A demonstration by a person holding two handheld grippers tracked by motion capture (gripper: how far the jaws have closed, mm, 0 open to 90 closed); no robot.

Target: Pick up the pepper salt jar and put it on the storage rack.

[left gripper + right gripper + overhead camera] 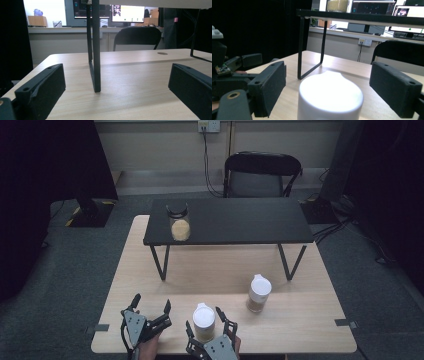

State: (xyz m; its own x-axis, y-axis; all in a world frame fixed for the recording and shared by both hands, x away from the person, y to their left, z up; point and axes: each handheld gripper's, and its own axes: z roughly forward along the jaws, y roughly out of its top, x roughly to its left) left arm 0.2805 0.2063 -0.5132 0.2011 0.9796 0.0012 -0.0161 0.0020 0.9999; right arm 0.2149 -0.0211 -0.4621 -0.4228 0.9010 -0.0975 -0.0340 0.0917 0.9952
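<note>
Near your front edge of the desk (150, 270), a lidded jar (204, 321) stands between your right claw's (206, 320) jaws, your left claw (150, 309) beside it. A second jar (259, 293) stands farther right. Toward the far edge, a shelf (240, 220) carries a third jar (180, 222) at its left end.
</note>
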